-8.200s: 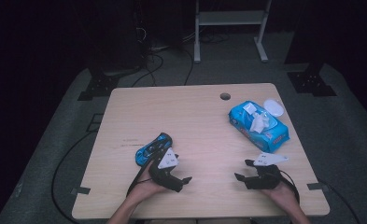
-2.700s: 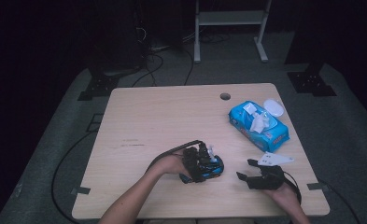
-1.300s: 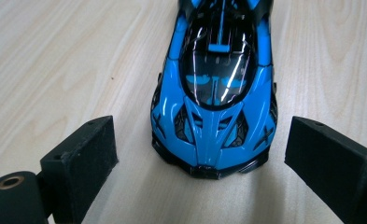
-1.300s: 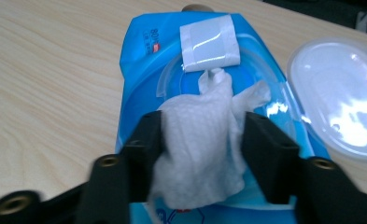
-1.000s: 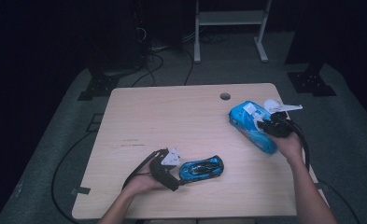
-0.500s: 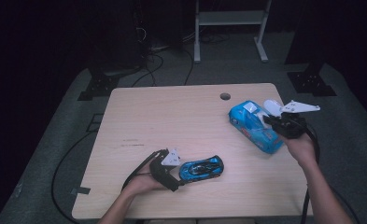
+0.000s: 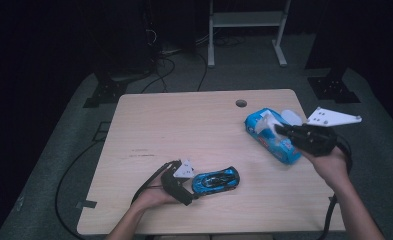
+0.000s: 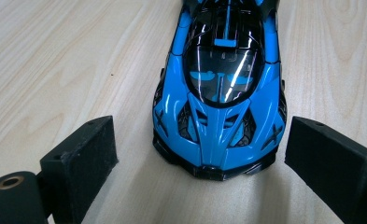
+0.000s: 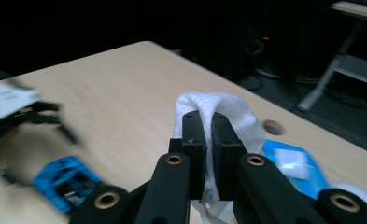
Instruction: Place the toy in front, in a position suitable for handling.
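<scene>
A blue toy car [image 7: 215,180] [image 8: 221,84] lies near the table's front edge. My left gripper [image 7: 193,190] [image 8: 197,140] stands open, one jaw on each side of the car's nose, with neither pad touching it. At the right, my right gripper [image 7: 284,131] [image 9: 207,126] is raised above a blue wipe pack [image 7: 274,142] [image 9: 291,168] and shut on a white wipe [image 7: 264,121] [image 9: 228,105]. The wipe hangs from the jaws over the pack. The right gripper view also has the car [image 9: 67,182] and the left gripper [image 9: 13,112], blurred at its left.
The wooden table [image 7: 184,125] has a cable hole [image 7: 241,103] near its far edge. The pack's white lid [image 7: 290,117] stands flipped open. A white metal frame [image 7: 244,30] and cables [image 7: 164,55] are on the dark floor beyond.
My right gripper has risen and drawn back toward the right with the wipe in its jaws, pulling it out of the pack. The left gripper and car have stayed put.
</scene>
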Demonstrator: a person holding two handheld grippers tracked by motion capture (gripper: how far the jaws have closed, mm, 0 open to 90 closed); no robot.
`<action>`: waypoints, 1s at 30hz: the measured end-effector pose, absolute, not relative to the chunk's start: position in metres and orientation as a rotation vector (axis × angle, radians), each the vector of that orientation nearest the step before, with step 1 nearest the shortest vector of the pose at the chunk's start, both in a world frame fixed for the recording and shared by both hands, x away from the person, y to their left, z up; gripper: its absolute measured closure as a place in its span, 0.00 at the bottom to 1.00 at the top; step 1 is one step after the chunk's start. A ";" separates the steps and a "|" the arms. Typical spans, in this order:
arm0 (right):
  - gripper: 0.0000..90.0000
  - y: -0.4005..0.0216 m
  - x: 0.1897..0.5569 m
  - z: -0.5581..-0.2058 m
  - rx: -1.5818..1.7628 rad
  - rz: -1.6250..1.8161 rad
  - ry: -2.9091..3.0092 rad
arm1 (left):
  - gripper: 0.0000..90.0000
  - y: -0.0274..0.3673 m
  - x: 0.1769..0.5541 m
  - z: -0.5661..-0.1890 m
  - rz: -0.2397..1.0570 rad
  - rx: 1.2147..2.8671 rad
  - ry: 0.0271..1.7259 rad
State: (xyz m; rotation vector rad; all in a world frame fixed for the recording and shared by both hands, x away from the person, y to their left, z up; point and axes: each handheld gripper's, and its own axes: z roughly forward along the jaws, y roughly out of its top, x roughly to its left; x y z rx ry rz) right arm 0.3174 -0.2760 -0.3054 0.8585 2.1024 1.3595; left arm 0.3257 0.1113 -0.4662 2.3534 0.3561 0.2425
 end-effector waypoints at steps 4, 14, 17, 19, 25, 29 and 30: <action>0.95 -0.253 0.292 -0.312 0.783 1.426 2.194 | 0.09 0.110 0.324 -0.466 0.251 2.354 0.345; 0.95 -0.206 0.274 -0.350 0.709 1.409 2.557 | 0.09 0.106 0.323 -0.467 0.254 2.362 0.326; 0.94 -0.198 0.288 -0.369 0.762 1.347 2.649 | 0.09 0.106 0.323 -0.467 0.258 2.360 0.325; 0.94 -0.195 0.292 -0.375 0.778 1.325 2.672 | 0.09 0.106 0.323 -0.467 0.258 2.357 0.328; 0.86 -0.173 0.317 -0.403 0.789 1.177 2.740 | 0.09 0.106 0.324 -0.467 0.255 2.351 0.335; 0.79 -0.165 0.326 -0.411 0.790 1.160 2.739 | 0.09 0.106 0.323 -0.467 0.255 2.352 0.331; 0.79 -0.163 0.330 -0.415 0.808 1.169 2.731 | 0.09 0.106 0.323 -0.467 0.257 2.353 0.329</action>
